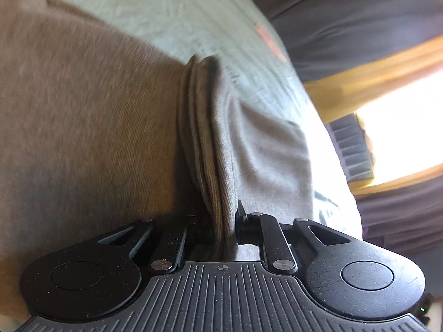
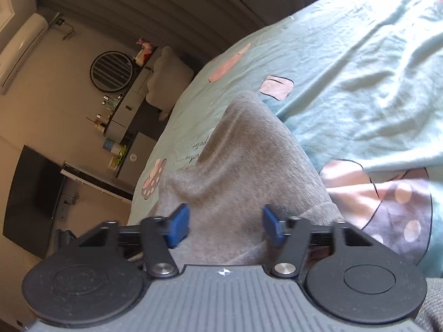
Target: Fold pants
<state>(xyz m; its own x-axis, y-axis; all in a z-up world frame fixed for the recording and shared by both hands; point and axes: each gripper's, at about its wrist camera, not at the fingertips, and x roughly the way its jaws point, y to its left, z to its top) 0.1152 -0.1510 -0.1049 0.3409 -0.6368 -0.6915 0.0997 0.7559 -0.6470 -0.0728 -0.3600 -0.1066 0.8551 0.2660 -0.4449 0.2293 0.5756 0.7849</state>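
The grey pants (image 1: 83, 105) lie on a pale green bed sheet (image 1: 177, 19). In the left wrist view my left gripper (image 1: 221, 221) is shut on a bunched, layered edge of the pants (image 1: 213, 149), which stands up between the fingers. In the right wrist view my right gripper (image 2: 225, 225) is open, its blue fingertips (image 2: 178, 225) spread wide over a raised fold of the pants (image 2: 243, 160), with fabric between them but not clamped.
The green sheet (image 2: 360, 55) has pink mushroom prints (image 2: 387, 193). The bed edge (image 2: 166, 127) runs at the left in the right wrist view, with a dresser (image 2: 130, 102), round mirror (image 2: 112, 67) and TV (image 2: 33, 193) beyond. A bright window (image 1: 401, 124) and curtains (image 1: 360, 13) stand right in the left view.
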